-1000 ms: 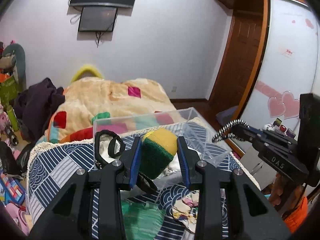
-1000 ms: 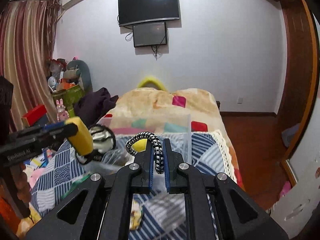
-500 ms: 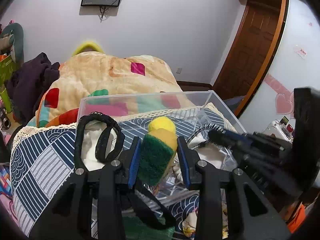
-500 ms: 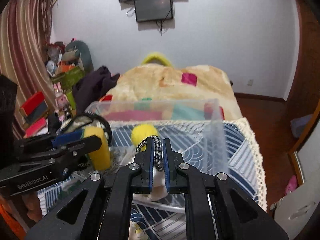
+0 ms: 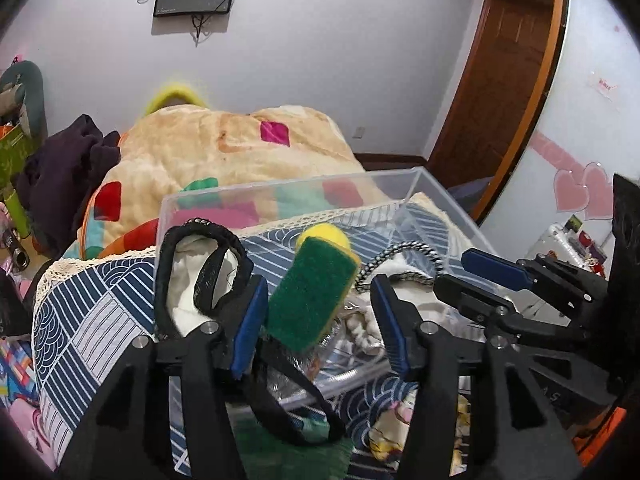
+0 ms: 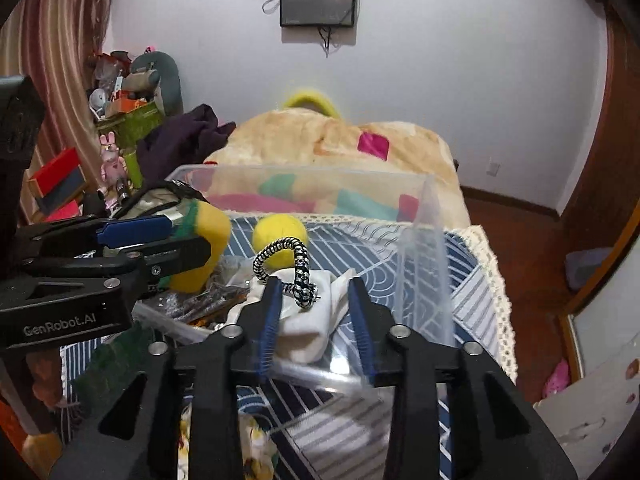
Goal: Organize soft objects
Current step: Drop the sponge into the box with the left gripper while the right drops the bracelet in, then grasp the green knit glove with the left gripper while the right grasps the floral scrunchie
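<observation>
Bin (image 6: 424, 216) with ball (image 6: 279, 236), cloth (image 6: 310, 320)

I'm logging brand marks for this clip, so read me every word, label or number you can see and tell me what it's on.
"GenRobot.AI": white lettering on the side of the left gripper, seen from the right wrist view.
Red mark on the white wardrobe door: too small and blurred to read.
Raised letters on the right gripper body: partly hidden, unreadable.
</observation>
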A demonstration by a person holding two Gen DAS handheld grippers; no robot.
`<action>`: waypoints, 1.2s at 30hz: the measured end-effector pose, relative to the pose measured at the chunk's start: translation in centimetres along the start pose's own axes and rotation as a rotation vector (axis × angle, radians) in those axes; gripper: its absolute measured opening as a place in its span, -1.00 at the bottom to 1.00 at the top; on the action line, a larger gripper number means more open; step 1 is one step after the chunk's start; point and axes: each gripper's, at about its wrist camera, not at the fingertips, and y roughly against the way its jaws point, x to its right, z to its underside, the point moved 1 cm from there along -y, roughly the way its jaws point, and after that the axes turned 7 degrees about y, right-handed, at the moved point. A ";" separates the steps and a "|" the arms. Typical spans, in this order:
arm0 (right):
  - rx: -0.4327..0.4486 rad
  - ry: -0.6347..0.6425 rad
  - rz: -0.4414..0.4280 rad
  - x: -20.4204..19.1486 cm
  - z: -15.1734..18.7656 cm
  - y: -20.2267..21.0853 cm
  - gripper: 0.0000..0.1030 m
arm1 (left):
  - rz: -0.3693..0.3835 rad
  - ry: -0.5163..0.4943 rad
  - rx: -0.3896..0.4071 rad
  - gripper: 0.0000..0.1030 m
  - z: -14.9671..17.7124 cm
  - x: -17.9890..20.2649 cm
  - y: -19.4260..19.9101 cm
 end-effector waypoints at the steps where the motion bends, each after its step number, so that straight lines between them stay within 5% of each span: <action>1: 0.007 -0.001 -0.003 0.1 -0.1 0.1 -0.30 | 0.004 0.001 0.015 0.12 0.0 0.0 0.7; 10: 0.111 -0.015 -0.015 0.3 0.0 4.5 0.11 | 0.055 0.023 0.101 0.26 0.3 -0.3 6.3; 14: 0.142 -0.008 -0.024 -0.5 0.3 6.0 0.13 | 0.013 -0.004 0.109 0.26 1.1 -0.2 7.7; 19: 0.161 -0.012 -0.030 -1.2 1.4 6.9 0.44 | -0.008 -0.039 0.092 0.50 3.1 -0.2 8.7; 36: -0.079 -0.013 -0.141 -3.9 7.0 1.1 0.45 | -0.106 -0.026 -0.141 0.59 10.3 -2.5 4.2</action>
